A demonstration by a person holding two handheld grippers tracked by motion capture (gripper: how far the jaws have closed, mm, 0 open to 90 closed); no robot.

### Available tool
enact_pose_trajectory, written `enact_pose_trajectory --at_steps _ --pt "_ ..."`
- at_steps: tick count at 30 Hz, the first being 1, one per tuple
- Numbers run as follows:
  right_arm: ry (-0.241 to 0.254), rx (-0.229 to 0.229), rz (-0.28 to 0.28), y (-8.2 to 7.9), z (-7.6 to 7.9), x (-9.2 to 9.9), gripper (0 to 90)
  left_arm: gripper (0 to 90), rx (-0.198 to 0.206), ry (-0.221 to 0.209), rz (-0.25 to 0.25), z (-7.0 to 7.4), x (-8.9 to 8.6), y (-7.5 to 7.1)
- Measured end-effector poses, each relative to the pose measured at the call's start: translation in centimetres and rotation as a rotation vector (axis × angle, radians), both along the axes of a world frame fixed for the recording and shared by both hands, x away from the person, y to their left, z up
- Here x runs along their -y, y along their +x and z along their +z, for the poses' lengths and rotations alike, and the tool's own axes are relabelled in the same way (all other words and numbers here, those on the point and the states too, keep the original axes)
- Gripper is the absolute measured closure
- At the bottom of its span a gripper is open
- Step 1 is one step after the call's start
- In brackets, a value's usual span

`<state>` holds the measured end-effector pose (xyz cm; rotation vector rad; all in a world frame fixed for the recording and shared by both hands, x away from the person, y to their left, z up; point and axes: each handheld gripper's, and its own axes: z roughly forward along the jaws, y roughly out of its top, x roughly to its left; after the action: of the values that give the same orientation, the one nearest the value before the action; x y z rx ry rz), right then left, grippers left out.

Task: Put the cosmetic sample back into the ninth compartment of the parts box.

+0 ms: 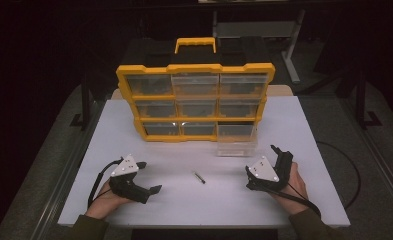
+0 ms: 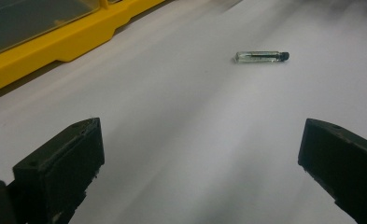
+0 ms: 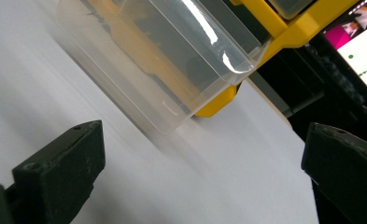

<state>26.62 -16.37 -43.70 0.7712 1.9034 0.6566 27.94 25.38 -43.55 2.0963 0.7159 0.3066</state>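
The small glass vial (image 1: 199, 177) lies on the white table (image 1: 184, 200) between both wide-open grippers, its long axis slanting (dark cap nearest the person), slightly nearer the left gripper (image 1: 151, 176) than the right gripper (image 1: 260, 159).

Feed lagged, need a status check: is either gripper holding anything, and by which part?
Nothing is held: left gripper and right gripper are open, empty.
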Motion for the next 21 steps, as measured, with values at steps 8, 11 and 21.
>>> enact_pose_trajectory --at_steps 8,11,21 --pt "0.057 -0.025 -0.005 0.22 0.21 0.41 0.0 0.0 -0.001 -0.005 0.004 -0.01 0.02 0.01" --pt "0.063 -0.031 -0.006 0.24 0.22 0.47 0.0 0.0 -0.002 -0.006 0.004 -0.02 0.03 0.00" --pt "0.120 -0.062 -0.011 0.39 0.39 0.71 0.0 0.0 -0.001 -0.005 0.004 -0.04 0.05 -0.01"
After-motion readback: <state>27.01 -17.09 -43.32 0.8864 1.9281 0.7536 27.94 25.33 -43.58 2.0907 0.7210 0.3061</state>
